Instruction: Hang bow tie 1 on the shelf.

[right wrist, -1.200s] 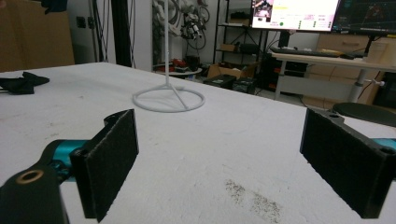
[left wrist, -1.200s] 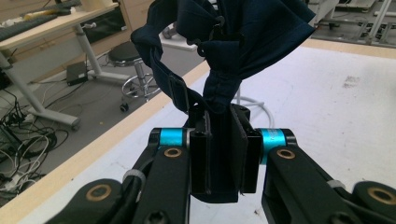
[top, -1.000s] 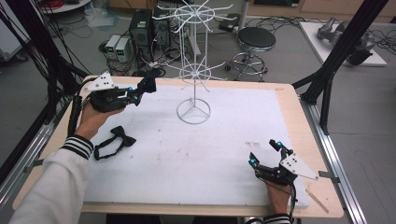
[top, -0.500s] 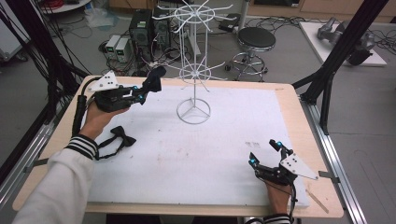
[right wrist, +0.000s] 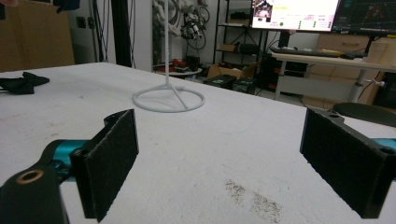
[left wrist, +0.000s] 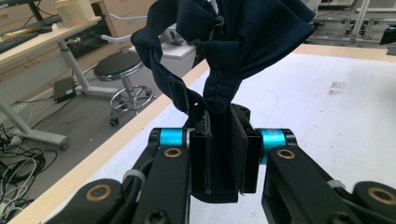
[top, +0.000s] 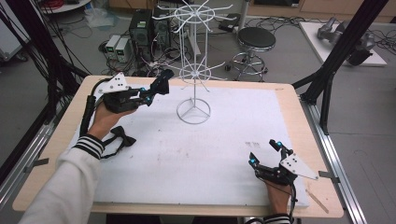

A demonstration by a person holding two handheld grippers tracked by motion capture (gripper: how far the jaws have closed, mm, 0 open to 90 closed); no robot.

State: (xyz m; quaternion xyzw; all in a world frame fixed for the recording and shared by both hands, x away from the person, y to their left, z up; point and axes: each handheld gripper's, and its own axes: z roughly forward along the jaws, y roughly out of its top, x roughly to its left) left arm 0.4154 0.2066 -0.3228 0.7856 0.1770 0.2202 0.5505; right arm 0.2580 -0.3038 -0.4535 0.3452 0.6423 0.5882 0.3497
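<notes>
In hand: left gripper (top: 161, 85), jaws pinched on a dark navy bow tie (left wrist: 233, 42), which rises straight up out of them with its strap looping to one side.
Destination, by the look of it: white wire rack (top: 194, 74), just ahead of the loaded jaws.
Done: tie picked up and raised off the table.
Left: hanging it on a rack arm; a second bow tie (top: 120, 138) lies below the left hand.
Idle: right gripper (top: 265, 153), jaws spread wide and empty over the white mat (top: 224, 135).
</notes>
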